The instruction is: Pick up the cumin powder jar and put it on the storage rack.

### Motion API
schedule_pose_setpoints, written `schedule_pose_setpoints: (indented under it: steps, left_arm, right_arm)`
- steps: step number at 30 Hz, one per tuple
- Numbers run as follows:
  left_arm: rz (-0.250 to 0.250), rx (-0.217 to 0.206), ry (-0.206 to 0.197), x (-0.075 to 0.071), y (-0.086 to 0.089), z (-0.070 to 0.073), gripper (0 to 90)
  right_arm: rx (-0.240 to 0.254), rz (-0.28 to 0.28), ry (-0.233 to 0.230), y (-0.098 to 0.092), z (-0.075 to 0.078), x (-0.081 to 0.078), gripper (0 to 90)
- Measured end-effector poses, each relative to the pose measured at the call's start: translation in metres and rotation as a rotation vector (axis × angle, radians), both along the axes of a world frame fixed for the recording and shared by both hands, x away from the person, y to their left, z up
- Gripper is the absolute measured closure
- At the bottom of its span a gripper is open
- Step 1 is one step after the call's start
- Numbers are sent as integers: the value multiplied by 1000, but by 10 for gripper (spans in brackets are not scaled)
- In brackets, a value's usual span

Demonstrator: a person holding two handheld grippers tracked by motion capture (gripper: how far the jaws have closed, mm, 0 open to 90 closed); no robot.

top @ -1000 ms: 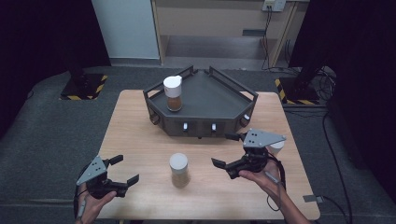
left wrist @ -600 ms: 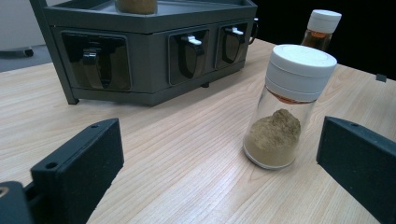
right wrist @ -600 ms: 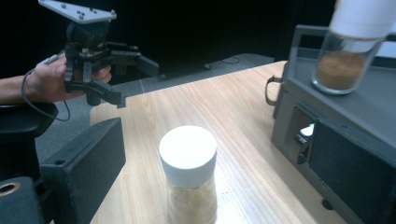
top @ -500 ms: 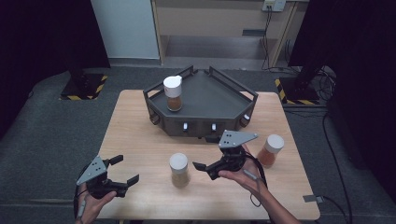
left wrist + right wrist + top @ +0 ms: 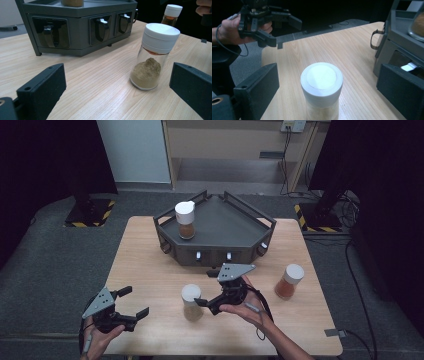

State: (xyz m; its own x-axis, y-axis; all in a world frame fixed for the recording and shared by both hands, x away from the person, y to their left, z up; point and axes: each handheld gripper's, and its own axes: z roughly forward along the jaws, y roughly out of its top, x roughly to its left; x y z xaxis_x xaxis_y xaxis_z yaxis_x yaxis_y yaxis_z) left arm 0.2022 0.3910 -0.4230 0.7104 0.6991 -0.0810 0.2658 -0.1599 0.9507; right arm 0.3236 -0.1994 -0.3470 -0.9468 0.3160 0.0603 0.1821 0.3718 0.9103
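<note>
A glass jar with a white lid and tan powder point(image 5: 190, 301) stands upright at the table's front middle. My right gripper point(image 5: 207, 288) is open just right of it, jaws either side of its lid but apart from it. In the right gripper view the jar point(image 5: 322, 85) stands between the open jaws of the right gripper point(image 5: 324, 75). My left gripper point(image 5: 136, 301) is open near the front left corner, holding nothing. In the left gripper view the left gripper point(image 5: 118, 75) has the same jar point(image 5: 155, 56) farther off, right of centre.
A dark grey rack point(image 5: 220, 215) with drawers stands at the table's back middle and bears a white-lidded jar of brown spice point(image 5: 185, 219). Another jar of orange spice point(image 5: 289, 281) stands at the table's right. The rack's front point(image 5: 75, 27) faces the left gripper.
My right gripper has moved left from the orange-spice jar to the tan-powder jar at the front middle. The left gripper has stayed put.
</note>
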Motion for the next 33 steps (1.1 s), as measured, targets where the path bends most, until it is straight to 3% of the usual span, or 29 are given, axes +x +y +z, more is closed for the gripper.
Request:
schedule_pose_setpoints:
  steps: [24,31,33]
  left_arm:
    - [-3,-5,1,0,0,-1,0]
    - [-4,-6,1,1,0,-1,0]
    - [-4,-5,1,1,0,-1,0]
  right_arm:
    - [-63,49,36,39,-33,16,121]
    - [-85,40,15,44,-38,15,239]
    - [-81,32,15,43,-41,15,323]
